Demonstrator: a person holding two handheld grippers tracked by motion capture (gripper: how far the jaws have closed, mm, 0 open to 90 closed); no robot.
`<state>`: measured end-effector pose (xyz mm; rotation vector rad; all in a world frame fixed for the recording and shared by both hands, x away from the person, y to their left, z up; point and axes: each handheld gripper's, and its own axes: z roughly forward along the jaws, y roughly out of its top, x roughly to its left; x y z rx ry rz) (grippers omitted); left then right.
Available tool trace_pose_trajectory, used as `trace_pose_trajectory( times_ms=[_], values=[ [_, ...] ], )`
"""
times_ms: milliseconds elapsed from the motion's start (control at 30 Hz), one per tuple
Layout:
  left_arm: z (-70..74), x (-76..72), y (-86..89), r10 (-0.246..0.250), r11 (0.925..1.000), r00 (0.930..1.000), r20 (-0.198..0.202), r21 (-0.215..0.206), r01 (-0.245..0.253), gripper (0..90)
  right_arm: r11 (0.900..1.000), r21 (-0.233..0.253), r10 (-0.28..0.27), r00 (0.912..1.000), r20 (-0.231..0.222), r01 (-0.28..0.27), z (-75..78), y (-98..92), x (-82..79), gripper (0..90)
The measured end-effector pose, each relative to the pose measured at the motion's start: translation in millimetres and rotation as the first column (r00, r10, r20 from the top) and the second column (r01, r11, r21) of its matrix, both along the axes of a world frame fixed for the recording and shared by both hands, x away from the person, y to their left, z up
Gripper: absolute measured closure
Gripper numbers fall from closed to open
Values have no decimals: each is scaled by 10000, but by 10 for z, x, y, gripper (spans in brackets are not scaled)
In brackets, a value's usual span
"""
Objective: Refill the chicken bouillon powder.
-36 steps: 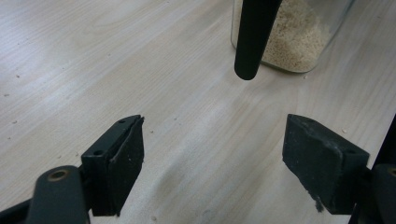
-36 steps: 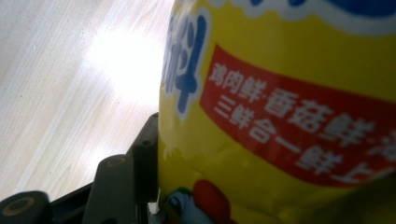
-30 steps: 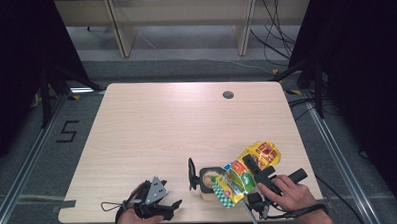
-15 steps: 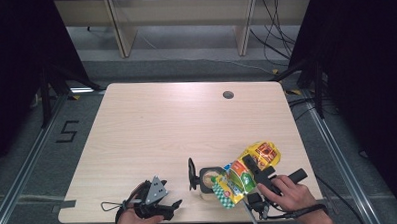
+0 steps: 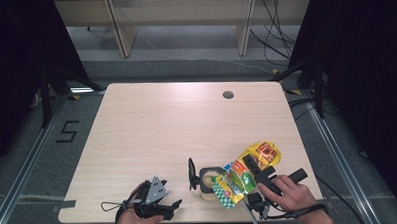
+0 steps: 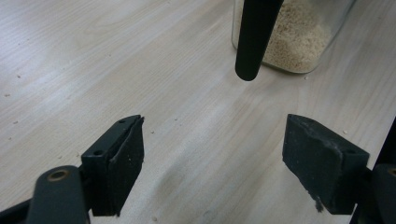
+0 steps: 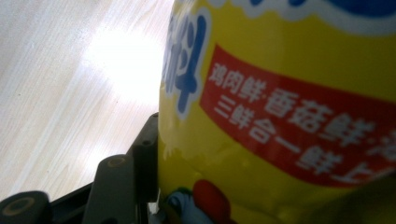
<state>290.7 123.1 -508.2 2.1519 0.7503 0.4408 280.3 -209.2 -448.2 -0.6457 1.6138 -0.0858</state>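
1. Seasoning pouch (image 5: 243, 173), yellow with a red band of Chinese print and a green-checked lower end, lay tilted near the front right of the counter (image 5: 187, 122), its lower end over the mouth of a glass jar (image 5: 208, 179).
2. In the right gripper view the pouch (image 7: 289, 93) pressed against the one jaw in sight at its lower left, so the right hand-held gripper (image 5: 261, 172) was clamped on the pouch's upper half.
3. The jar stood upright just left of the pouch, holding pale granules; the left gripper view showed its clear wall and the granules (image 6: 299, 42) at the top of the frame.
4. A black hinged lid (image 5: 191, 173) stood up on edge at the jar's left side; in the left gripper view a black bar (image 6: 254, 37) hung down in front of the jar.
5. The left hand-held gripper (image 5: 172, 207) rested at the front edge of the counter, well left of the jar, with its jaws spread wide and nothing between them but bare wood.
6. A few crumbs dotted the wood around the left jaws (image 6: 18, 74).
7. A round cable hole (image 5: 228, 95) sat in the far right part of the counter, well apart from everything else.
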Motion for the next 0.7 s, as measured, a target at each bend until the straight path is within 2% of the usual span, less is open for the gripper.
trace_pose_trajectory(
  times_ms=[200, 267, 300, 367, 400, 467, 600, 633, 667, 700],
  values=[
    [-1, 0, 1, 6, 10000, 10000, -18, 0, -6, 205, 10000, -15, -14, 10000, -26, 13, -3, -2, 4, 453],
    [3, 1, 8, -40, 9999, 10000, 2, 124, 40, 205, 10000, -12, -3, 10000, -45, 3, -4, -1, 3, 453],
    [-2, 0, -1, 16, 10000, 10000, -4, -22, -16, 205, 10000, -6, -3, 10000, -48, 3, -4, 0, 2, 453],
    [1, 3, -1, -10, 10000, 10000, 11, 8, 10, 205, 10000, -14, 14, 10000, -58, -14, -3, 1, 2, 453],
    [0, 0, -2, -18, 10000, 10000, 3, 11, 18, 205, 9998, -168, 89, 10000, -41, -89, 6, 2, 8, 453],
    [0, -3, -3, -24, 10000, 10000, 1, -5, 24, 205, 10000, 96, -11, 10000, -83, 12, -9, -1, -1, 453],
    [-7, 3, 0, -30, 10000, 10000, -21, -42, 30, 205, 10000, 88, 12, 10000, -94, -11, -5, 2, -5, 453],
    [7, -4, 4, -13, 9999, 10000, -26, 118, 14, 205, 9998, -207, 30, 9997, -239, -35, -1, 10, 3, 453],
    [7, 2, 8, -68, 9998, 10000, 38, 169, 68, 205, 10000, 8, 27, 9999, -113, -27, -2, 7, -8, 453],
    [0, 5, 2, -31, 10000, 10000, 35, 33, 30, 205, 10000, 57, -11, 9999, -123, 12, -5, 5, -9, 453]
  ],
)
